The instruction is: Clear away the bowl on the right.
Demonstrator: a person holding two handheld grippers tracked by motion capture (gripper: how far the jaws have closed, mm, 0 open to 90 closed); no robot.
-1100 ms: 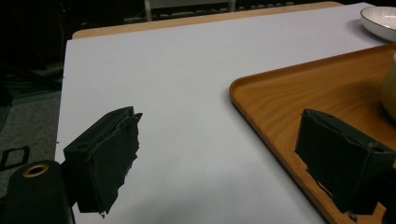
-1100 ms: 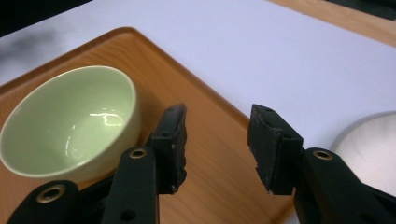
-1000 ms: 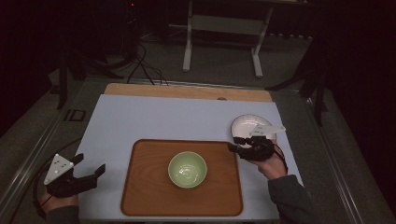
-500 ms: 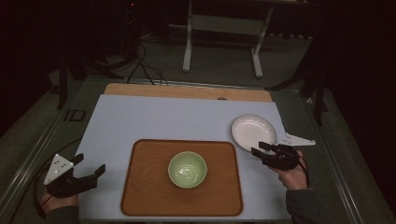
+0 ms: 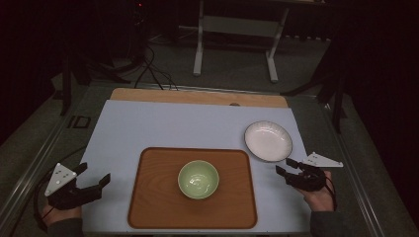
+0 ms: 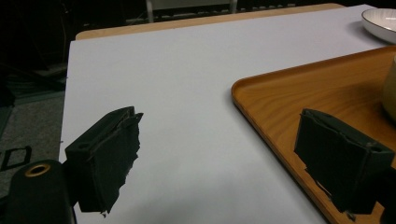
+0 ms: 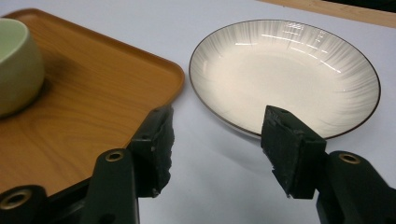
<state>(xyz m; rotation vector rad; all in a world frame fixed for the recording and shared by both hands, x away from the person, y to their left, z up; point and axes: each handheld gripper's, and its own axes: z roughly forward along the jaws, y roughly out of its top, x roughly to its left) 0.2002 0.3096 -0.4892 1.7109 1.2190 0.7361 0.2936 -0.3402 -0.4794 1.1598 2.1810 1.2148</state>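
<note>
your right gripper (image 5: pixel 289 170) sits just off the near edge of the white plate (image 5: pixel 268 140), its jaws having just been opening, now apart with nothing between them. the plate lies flat on the white mat (image 5: pixel 173 123), just right of the wooden tray (image 5: pixel 148 207) holding the green bowl (image 5: pixel 198 178). your left gripper (image 5: pixel 91 180) rests spread wide and empty by the mat's left edge.
</note>
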